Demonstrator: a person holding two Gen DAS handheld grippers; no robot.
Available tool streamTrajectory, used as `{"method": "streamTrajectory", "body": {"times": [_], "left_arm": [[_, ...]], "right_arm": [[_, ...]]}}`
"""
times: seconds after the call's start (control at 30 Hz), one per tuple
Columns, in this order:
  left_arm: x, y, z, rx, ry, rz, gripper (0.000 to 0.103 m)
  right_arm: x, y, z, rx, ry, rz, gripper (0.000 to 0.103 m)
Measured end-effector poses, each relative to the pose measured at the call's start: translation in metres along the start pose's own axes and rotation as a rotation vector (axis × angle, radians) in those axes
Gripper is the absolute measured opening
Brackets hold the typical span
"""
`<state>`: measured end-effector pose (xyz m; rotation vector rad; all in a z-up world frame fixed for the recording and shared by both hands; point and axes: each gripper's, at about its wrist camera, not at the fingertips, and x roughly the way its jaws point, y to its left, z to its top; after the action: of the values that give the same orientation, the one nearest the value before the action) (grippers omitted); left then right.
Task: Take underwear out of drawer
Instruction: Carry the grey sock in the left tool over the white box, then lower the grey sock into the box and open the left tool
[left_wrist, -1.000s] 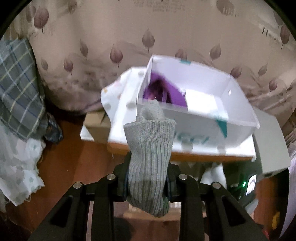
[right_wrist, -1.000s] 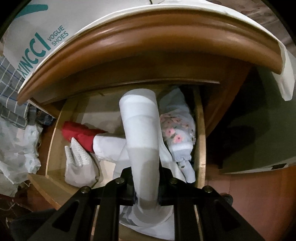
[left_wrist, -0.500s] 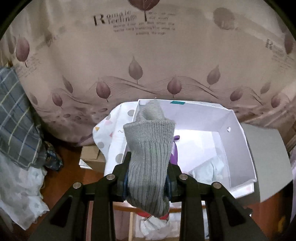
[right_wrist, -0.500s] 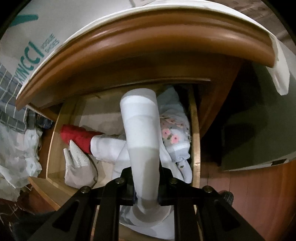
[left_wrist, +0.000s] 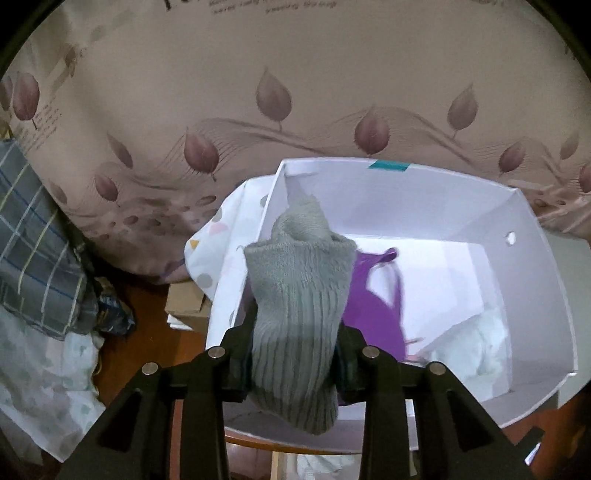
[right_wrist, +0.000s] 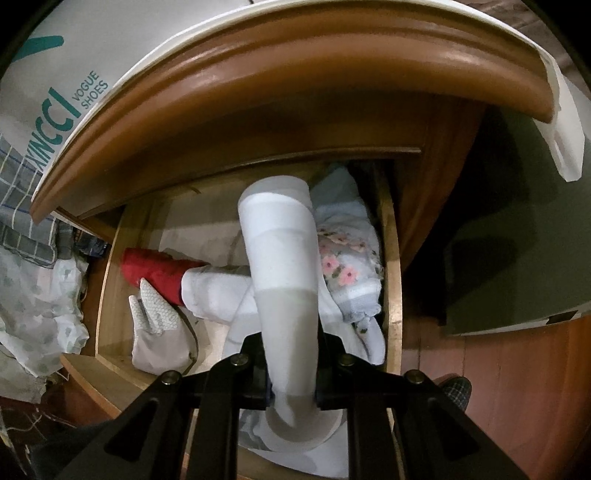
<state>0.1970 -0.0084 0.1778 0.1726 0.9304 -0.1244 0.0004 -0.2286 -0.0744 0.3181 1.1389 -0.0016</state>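
My left gripper (left_wrist: 293, 360) holds a grey ribbed sock (left_wrist: 299, 295) over the near left part of the white box (left_wrist: 517, 206); its jaws are opening, with the sock still pressed between them. The box holds a purple garment (left_wrist: 373, 306) and a white one (left_wrist: 476, 343). My right gripper (right_wrist: 291, 373) is shut on a white and grey sock (right_wrist: 284, 266) above the open wooden drawer (right_wrist: 393, 295). In the drawer lie a red piece (right_wrist: 155, 269), a white flowered garment (right_wrist: 347, 266) and a mesh-patterned piece (right_wrist: 159, 332).
The box stands on the wooden cabinet top (right_wrist: 288, 77), on a spotted cloth (left_wrist: 225, 236). A leaf-print bed cover (left_wrist: 295, 92) rises behind it. Plaid cloth (left_wrist: 33, 251) and pale fabric (left_wrist: 33, 376) lie to the left, a cardboard box (left_wrist: 184, 302) on the floor.
The left gripper has carried the grey sock from in front of the box to above its inside, and its jaws have parted slightly. The right gripper and its sock have stayed put.
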Motion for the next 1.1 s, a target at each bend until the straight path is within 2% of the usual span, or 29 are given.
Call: {"method": "streamTrajectory", "body": {"times": [0.43,0.53,0.6,0.7,0.77,0.87,1.1], "left_arm": [[0.012,-0.006,-0.009,0.020,0.032,0.040,0.033],[0.009,-0.006,-0.009,0.022,0.036,0.034,0.042],[0.008,-0.009,-0.009,0.035,0.037,0.038,0.053],[0.002,-0.020,-0.013,0.078,0.025,0.068,0.069],[-0.003,-0.027,-0.015,0.111,0.004,0.101,0.074],[-0.012,-0.035,-0.019,0.139,-0.019,0.110,0.076],[-0.043,-0.031,-0.029,0.118,-0.091,0.101,0.076]], "right_arm": [[0.000,0.001,0.000,-0.007,0.003,0.000,0.015],[0.000,0.001,0.000,-0.006,0.006,0.005,0.015],[0.000,0.001,0.001,-0.008,0.007,0.005,0.015],[0.000,0.001,0.001,-0.008,0.007,0.005,0.015],[0.000,0.000,0.001,-0.006,0.007,0.008,0.015],[-0.001,0.001,0.000,-0.010,0.006,0.013,0.015],[-0.002,0.002,0.000,-0.017,0.000,0.013,0.015]]}}
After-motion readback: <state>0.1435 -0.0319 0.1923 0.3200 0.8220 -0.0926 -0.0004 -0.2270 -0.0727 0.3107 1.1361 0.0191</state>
